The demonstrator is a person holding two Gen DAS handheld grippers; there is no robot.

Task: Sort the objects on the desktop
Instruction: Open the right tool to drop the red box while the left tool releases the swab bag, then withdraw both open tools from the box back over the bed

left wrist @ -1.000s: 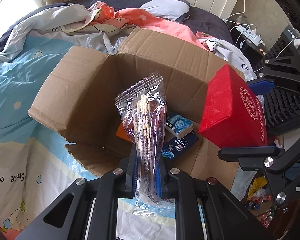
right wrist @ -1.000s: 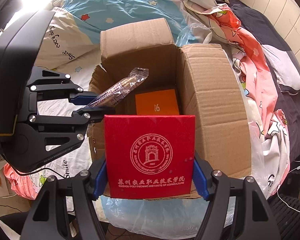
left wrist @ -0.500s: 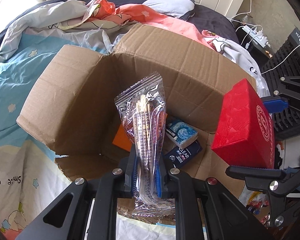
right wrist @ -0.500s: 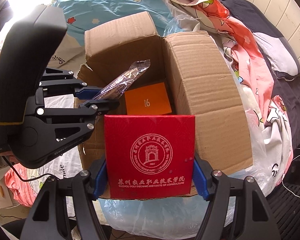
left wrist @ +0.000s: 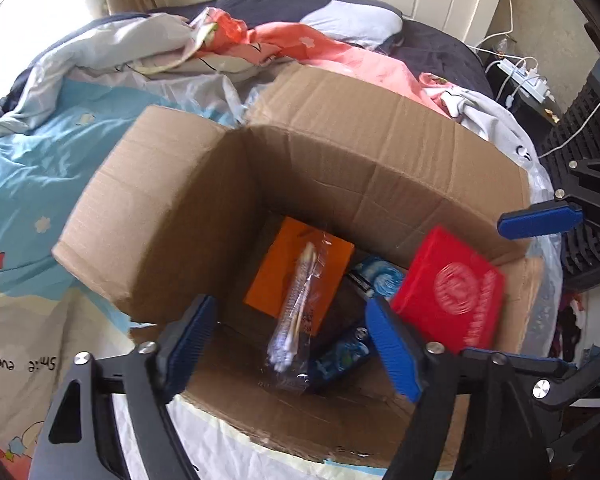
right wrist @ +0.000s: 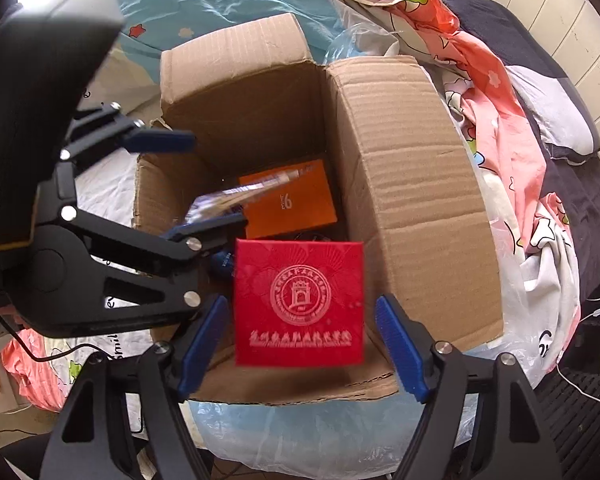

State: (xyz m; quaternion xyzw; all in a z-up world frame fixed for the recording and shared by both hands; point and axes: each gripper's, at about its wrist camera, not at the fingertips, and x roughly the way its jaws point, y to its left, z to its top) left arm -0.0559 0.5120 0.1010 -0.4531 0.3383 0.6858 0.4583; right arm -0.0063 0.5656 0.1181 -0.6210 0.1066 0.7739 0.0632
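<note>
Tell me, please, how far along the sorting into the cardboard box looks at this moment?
Done: orange box and blue packs lie in the cardboard box. In hand: both grippers, left and right, are opening, swab bag and red box dropping free. No other items visible.

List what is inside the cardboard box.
Inside the cardboard box: orange box, bag of cotton swabs, blue packets, red box. Anything beneath them is hidden.
</note>
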